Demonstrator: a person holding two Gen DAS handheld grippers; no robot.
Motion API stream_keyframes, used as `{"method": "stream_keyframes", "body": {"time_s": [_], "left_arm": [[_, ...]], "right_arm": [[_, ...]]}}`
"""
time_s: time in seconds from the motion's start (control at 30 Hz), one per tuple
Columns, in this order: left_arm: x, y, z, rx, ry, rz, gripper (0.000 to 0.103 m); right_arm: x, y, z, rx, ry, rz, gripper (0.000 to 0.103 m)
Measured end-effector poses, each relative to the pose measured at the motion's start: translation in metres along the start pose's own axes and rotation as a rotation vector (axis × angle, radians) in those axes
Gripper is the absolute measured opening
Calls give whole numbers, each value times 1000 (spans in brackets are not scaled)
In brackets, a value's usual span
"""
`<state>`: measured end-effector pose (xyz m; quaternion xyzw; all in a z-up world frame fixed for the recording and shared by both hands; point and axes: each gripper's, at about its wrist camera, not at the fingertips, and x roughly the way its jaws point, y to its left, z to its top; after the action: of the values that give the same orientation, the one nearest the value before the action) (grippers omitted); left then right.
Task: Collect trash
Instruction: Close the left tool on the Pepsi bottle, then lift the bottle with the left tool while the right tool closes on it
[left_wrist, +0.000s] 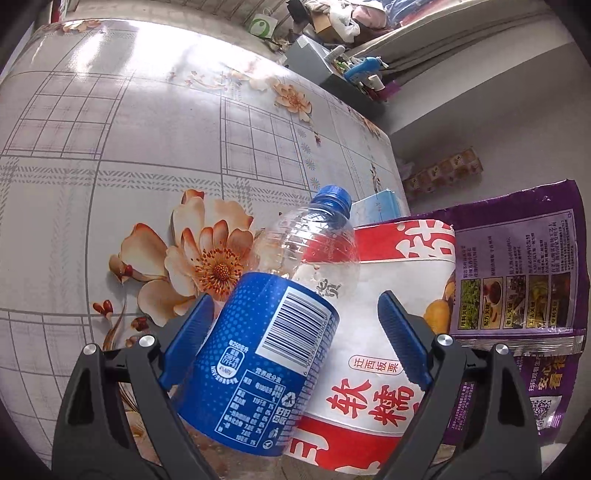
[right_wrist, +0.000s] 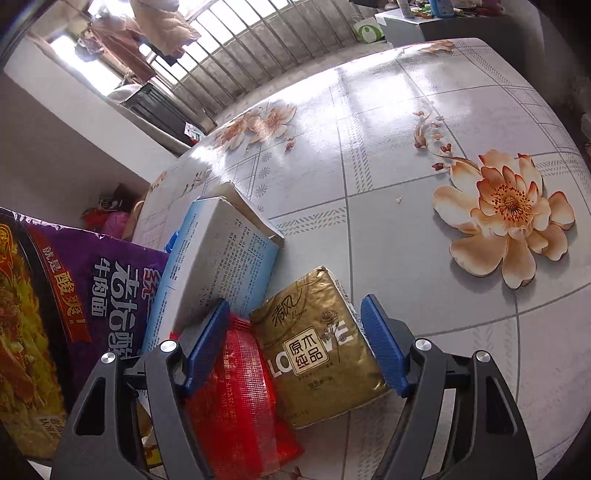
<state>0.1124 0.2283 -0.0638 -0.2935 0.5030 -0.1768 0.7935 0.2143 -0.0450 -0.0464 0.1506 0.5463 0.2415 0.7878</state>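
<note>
- Looking along my left gripper (left_wrist: 295, 328), I see its jaws spread around a plastic bottle (left_wrist: 280, 332) lying across a red-and-white bag (left_wrist: 376, 369) on the table (left_wrist: 110, 147); only the left pad looks touching.
- Along my right gripper (right_wrist: 295, 343), the jaws stand apart, released, straddling a gold tissue pack (right_wrist: 317, 347) and red packet (right_wrist: 240, 398).

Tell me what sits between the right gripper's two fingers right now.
In the right wrist view, the right gripper stands open around a gold tissue pack and part of a red packet, both lying on the table.
</note>
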Motion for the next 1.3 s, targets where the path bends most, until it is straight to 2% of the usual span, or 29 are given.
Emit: {"method": "stream_keyframes", "body": {"time_s": [0.2,0.33,0.53,0.67,0.8,0.9,1.0,1.1,1.2,1.3], "left_arm": [[0,-6,-16,-13,31,-26,86],[-11,-4,-21,-18,20,-36,86],[-33,-3,-26,-8,-12,-15,86],[-50,-3,-26,-4,-56,17,86],[-66,0,-28,2,-120,93,85],[-73,9,-25,-26,-152,152,78],[-80,21,-24,-60,-186,168,71],[-90,35,-29,-81,-210,187,64],[-97,48,-33,-111,-212,166,56],[-107,61,-37,-138,-239,142,47]], "right_arm": [[-17,-11,-17,40,-29,15,72],[-31,-23,-14,69,-56,2,73],[-52,-25,-22,68,-101,-22,79],[-79,-28,-32,82,-166,-34,79],[-116,-26,-41,91,-267,-55,79],[-151,-22,-48,77,-357,-49,79],[-180,-13,-52,67,-414,-35,79],[-200,14,-54,12,-455,4,79],[-203,52,-56,-44,-467,80,79],[-182,92,-59,-80,-413,174,79]]}}
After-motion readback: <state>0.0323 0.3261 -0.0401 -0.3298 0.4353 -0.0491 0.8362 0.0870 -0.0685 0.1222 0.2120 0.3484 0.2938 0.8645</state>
